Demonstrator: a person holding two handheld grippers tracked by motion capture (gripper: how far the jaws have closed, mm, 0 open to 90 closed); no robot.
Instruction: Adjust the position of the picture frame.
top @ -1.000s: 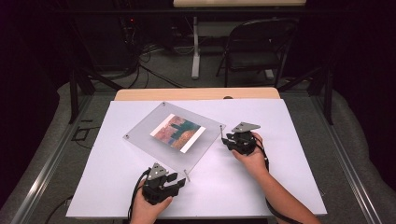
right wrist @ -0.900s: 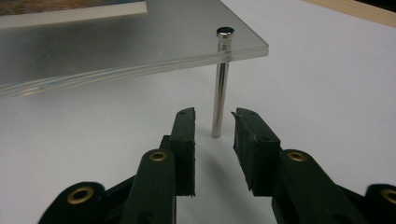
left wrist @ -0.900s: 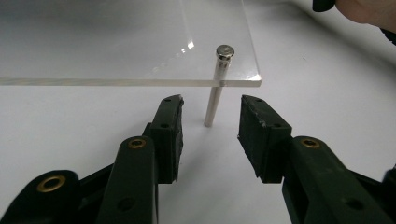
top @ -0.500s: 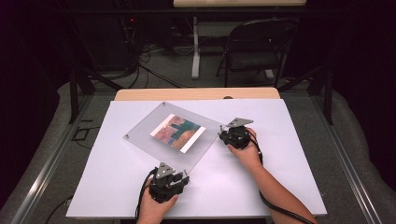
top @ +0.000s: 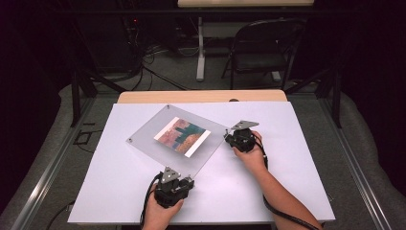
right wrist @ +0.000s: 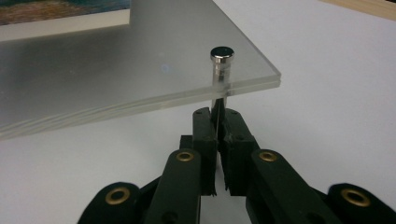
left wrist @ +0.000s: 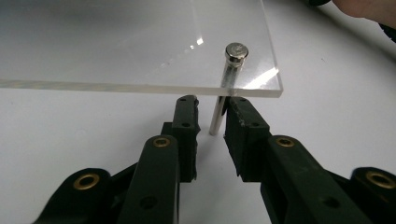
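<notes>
Counter [top: 287, 191]: white top, wooden strip along the far edge.

Acrylic frame [top: 148, 148]: clear panel, sits left of centre on the counter, rotated so its corners point roughly toward each edge. Raised off the surface on metal standoff pins at the corners. Picture [top: 182, 136] sandwiched in the middle, reddish and teal with a white border. In the right gripper view the panel reads as two stacked clear sheets [right wrist: 140, 70].

Left claw [top: 184, 178]: at the frame's near corner, a hand [top: 158, 215] behind it, cable trailing off toward the near edge. In the left gripper view the claw [left wrist: 212, 122] straddles the near-corner pin [left wrist: 223, 91] below the panel. Jaws have just been closing, pin is between them. The pad on the view's right looks to be at the pin, but there is a visible gap on the other side, so not clamped: jaws apart around the pin.

Right claw [top: 229, 137]: at the frame's right corner, hand [top: 251, 158] behind it, forearm running in from the bottom right. In the right gripper view the claw [right wrist: 217, 122] is on the right-corner pin [right wrist: 221, 65], just under the panel edge. Jaws have just been closing, and both pads now press on the pin shaft: clamped on it. Pin cap stands above the top sheet.

Both pins upright. Frame flat and level on its standoffs.
</notes>
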